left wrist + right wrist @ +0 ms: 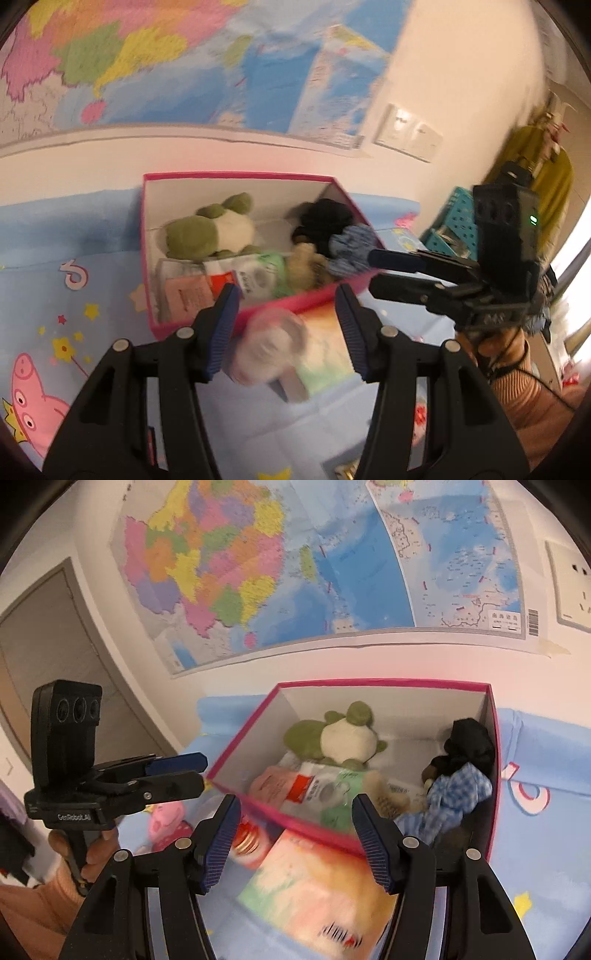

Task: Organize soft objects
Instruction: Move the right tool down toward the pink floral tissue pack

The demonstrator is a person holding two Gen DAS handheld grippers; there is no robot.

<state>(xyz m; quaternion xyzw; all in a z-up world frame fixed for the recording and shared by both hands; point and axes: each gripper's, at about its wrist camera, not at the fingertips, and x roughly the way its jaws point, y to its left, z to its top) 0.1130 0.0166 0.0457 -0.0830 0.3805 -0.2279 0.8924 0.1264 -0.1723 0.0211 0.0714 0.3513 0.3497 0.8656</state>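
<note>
Both grippers are hovering spread and empty at the box (493,760) front rim; the right gripper (295,834) is pinching nothing, likewise the left gripper (284,332). Risk: a finger is catching the rim and tipping the box. The scrunchie (456,794), blue gingham, is sitting at 3 o'clock inside, beside the frog (340,738). A blurred packet (317,886), possibly tissues, is lying outside at 6 o'clock.

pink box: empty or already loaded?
Loaded. The lidless pink box holds a green-and-white plush, a black soft item, a blue checked cloth and packets along its near wall.
</note>
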